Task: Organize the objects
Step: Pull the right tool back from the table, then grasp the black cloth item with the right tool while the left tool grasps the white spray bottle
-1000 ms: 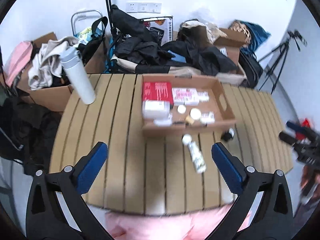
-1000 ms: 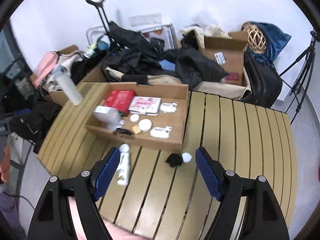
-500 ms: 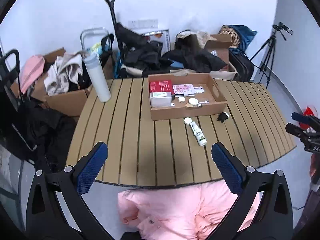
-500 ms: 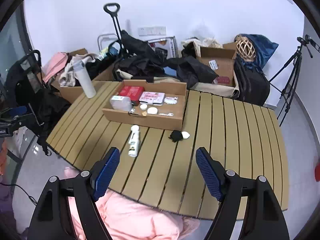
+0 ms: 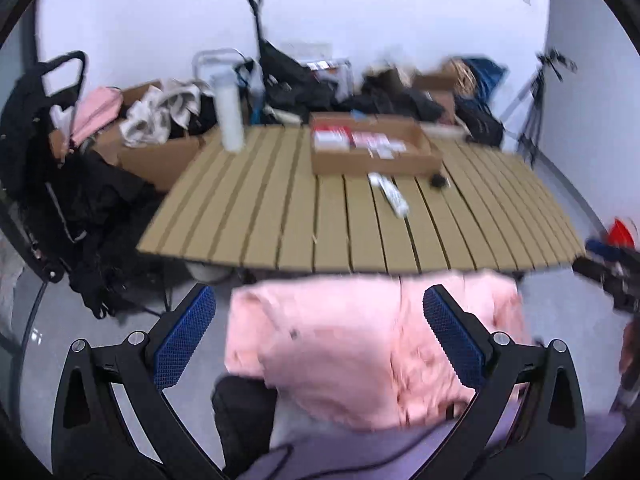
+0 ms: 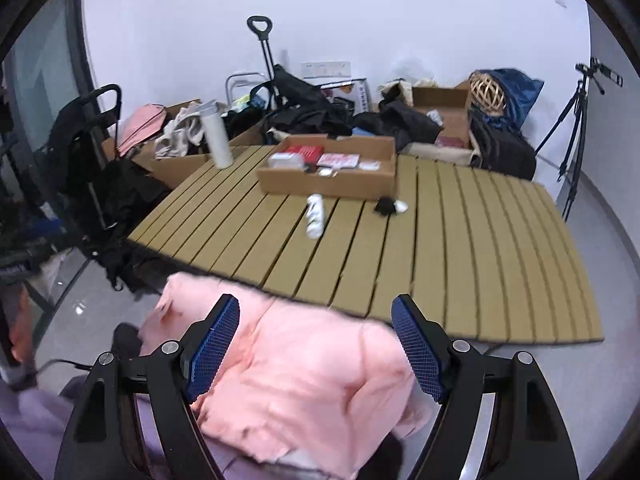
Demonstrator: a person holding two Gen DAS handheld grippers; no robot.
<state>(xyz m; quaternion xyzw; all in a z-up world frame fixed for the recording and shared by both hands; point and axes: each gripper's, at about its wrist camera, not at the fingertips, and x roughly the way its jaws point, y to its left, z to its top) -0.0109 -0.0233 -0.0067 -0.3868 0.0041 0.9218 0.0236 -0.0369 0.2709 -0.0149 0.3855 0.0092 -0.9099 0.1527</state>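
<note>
A shallow cardboard box [image 6: 328, 184] [image 5: 372, 162] with a red pack and small items stands at the far middle of the slatted wooden table [image 6: 460, 248] [image 5: 280, 208]. In front of it lie a white tube [image 6: 315, 210] [image 5: 390, 194] and a small black-and-white object [image 6: 390, 205] [image 5: 439, 180]. My left gripper [image 5: 320, 330] and my right gripper [image 6: 316, 338] both stand open and empty, well back from the table's near edge, over a pink jacket [image 6: 304, 384] [image 5: 372, 344].
A tall white bottle [image 6: 216, 136] [image 5: 228, 114] stands at the table's far left corner. Boxes, dark clothes and bags pile up behind the table. A tripod [image 6: 580, 120] stands at the right, a black cart [image 6: 88, 128] at the left.
Both grippers have pulled back from over the table; the table now looks smaller and farther, and the pink jacket fills the foreground. The objects on the table have not moved.
</note>
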